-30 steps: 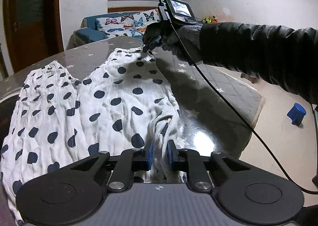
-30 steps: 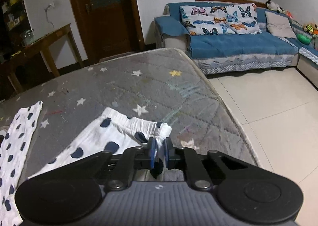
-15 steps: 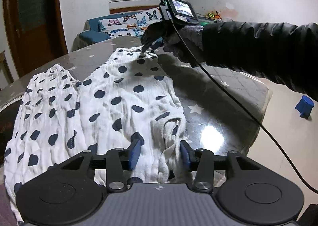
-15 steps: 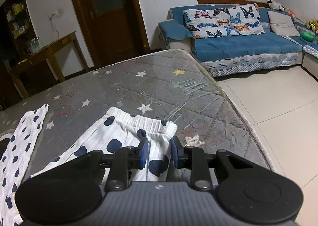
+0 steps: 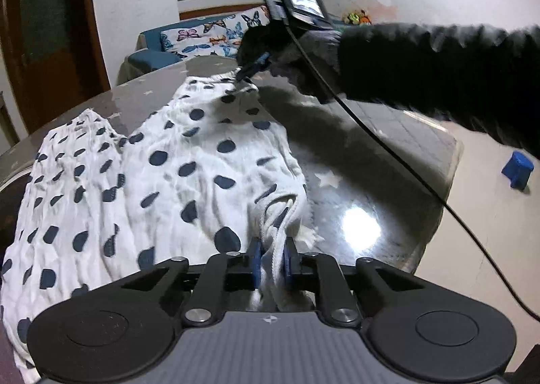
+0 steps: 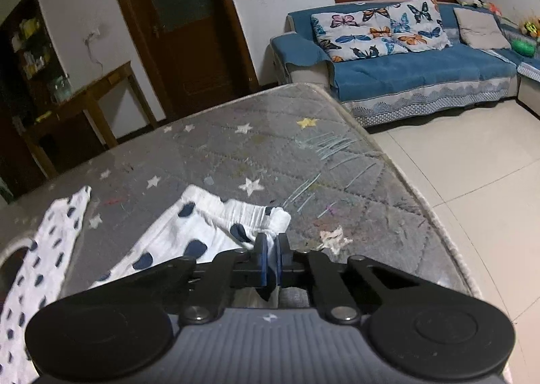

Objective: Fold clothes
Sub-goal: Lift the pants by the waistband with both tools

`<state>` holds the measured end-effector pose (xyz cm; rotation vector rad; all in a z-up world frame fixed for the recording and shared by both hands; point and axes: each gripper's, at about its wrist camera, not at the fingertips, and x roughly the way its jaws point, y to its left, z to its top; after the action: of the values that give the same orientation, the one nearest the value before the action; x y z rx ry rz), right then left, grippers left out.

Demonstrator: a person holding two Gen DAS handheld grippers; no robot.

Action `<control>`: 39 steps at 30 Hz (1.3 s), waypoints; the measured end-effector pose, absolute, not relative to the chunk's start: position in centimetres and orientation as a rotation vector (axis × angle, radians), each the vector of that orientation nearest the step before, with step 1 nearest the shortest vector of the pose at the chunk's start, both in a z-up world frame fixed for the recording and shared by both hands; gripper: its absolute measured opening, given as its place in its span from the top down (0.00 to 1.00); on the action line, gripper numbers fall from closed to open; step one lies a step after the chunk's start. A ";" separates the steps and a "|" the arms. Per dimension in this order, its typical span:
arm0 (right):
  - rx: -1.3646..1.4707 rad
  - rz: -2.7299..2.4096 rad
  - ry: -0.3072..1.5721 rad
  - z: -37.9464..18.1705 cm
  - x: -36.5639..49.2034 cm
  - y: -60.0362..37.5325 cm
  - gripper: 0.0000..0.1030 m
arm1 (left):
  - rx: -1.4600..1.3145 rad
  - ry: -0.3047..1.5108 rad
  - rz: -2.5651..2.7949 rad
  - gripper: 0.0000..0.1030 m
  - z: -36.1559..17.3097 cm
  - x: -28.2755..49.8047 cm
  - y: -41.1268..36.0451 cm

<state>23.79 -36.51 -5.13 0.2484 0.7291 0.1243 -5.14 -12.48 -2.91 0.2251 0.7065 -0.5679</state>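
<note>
White trousers with dark blue dots (image 5: 175,164) lie spread on a grey star-patterned mattress (image 6: 270,154). My left gripper (image 5: 271,260) is shut on the waistband end with its white drawstring (image 5: 280,235), near the mattress's near edge. My right gripper (image 6: 270,264) is shut on the cuff (image 6: 256,215) of the right trouser leg; it also shows in the left wrist view (image 5: 248,71), held by a dark-sleeved arm at the far end. The other leg (image 6: 50,242) lies flat to the left.
The mattress edge (image 6: 435,225) drops to a tiled floor on the right. A blue sofa (image 6: 405,70) with a butterfly cushion stands beyond. A wooden door (image 6: 182,26) and side table (image 6: 91,93) stand at the back left. A blue stool (image 5: 518,169) sits on the floor.
Both grippers opened half a second ago and have now shut again on the cloth, the left on the waistband and drawstring, the right on the cuff. The cloth looks slightly lifted.
</note>
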 end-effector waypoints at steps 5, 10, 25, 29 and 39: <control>0.305 0.120 0.694 -2.6 23.4 -37.0 0.97 | 0.122 0.686 -0.562 0.90 -1.3 -4.8 -10.4; 0.294 0.138 0.654 0.8 23.6 -35.2 0.98 | 0.022 0.652 -0.540 0.90 0.3 -4.6 -7.6; 0.159 0.291 0.606 5.6 29.8 -16.5 0.98 | -0.235 0.575 -0.386 0.92 1.5 -5.5 4.4; 0.106 0.333 0.627 4.1 31.6 -10.3 0.98 | -0.281 0.585 -0.339 0.92 0.7 -5.5 7.1; 0.027 0.417 0.713 -0.6 33.6 -0.2 0.92 | -0.351 0.640 -0.250 0.92 -1.4 -5.2 10.8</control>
<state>33.55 -0.23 -0.65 0.0274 0.7128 0.4167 -5.18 10.78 -1.38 -0.3508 0.6401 -0.2498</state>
